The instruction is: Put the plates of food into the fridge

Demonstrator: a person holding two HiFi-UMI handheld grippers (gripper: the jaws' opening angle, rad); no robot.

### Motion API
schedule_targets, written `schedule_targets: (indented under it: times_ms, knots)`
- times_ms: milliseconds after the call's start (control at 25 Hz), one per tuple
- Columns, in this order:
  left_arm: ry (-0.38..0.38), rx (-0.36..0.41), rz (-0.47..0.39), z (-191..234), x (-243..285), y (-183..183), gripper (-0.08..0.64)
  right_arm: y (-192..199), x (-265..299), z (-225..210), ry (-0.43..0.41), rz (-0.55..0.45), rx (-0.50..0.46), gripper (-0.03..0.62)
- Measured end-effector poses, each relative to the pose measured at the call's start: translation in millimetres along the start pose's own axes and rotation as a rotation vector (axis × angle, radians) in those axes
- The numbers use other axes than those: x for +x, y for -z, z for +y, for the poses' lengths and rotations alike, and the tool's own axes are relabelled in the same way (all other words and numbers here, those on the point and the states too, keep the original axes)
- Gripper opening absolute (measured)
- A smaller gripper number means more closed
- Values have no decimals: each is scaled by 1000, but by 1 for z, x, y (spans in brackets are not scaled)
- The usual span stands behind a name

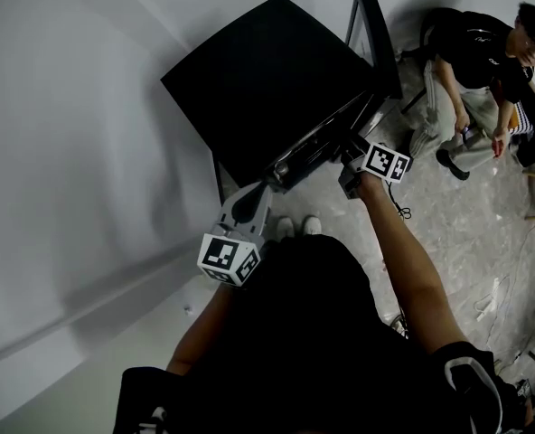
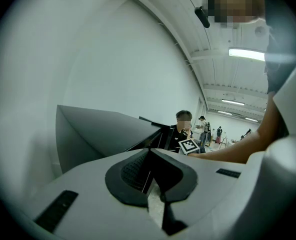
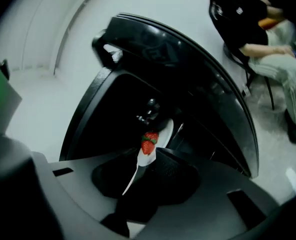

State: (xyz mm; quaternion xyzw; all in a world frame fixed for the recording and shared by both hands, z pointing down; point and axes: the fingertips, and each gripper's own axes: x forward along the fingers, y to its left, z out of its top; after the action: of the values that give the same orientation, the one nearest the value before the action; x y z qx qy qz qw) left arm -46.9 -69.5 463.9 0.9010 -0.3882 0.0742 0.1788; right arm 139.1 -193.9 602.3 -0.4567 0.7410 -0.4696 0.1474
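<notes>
Step in hand: loading a plate into the fridge (image 1: 267, 80). The fridge is a small black one on the floor, with its door (image 1: 376, 34) swung open.

The right gripper (image 3: 153, 156) is at the fridge's open front, fingers clamped on the near rim of a white plate (image 3: 144, 158). The plate is seen almost edge-on and points into the dark interior. The strawberries (image 3: 149, 141) sit on the plate just past the fingertips. The plate looks to be at the mouth of the fridge. I can't tell if it rests on a shelf yet, as the inside is too dark.

The left gripper (image 2: 149, 159) is just in front of the fridge, on the side away from the door. Its fingers are pressed together with nothing between them, and it is idle.

Next move, my guess: push the plate further into the fridge, keeping it level so the berries don't roll. Then set it on a shelf, spread the fingers and back out clear of the door. No other plates are visible in these views.

A seated person (image 1: 471, 70) is beyond the fridge door and not involved.
</notes>
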Motion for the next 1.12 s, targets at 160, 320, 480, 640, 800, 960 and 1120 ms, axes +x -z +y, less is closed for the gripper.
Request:
schedule_targets:
  times_ms: [160, 320, 480, 640, 800, 960, 1120]
  knots:
    - [-7, -6, 3, 0, -1, 2, 23, 3, -21, 27, -2, 23, -221, 127]
    - [-7, -3, -1, 2, -2, 1, 23, 4, -35, 57, -18, 10, -400, 126]
    - [0, 2, -6, 0, -3, -1, 23, 8, -48, 90, -52, -5, -525, 123]
    - [8, 5, -15, -2, -5, -4, 23, 12, -61, 129, -98, -29, -624, 104]
    - [14, 7, -25, -4, -6, -7, 23, 15, -72, 164, -138, -43, -720, 89]
    - [20, 13, -36, -5, -6, -11, 23, 17, -80, 192, -164, -46, -807, 79]
    - [24, 17, -41, -8, -4, -13, 23, 19, -86, 205, -187, -59, -827, 67]
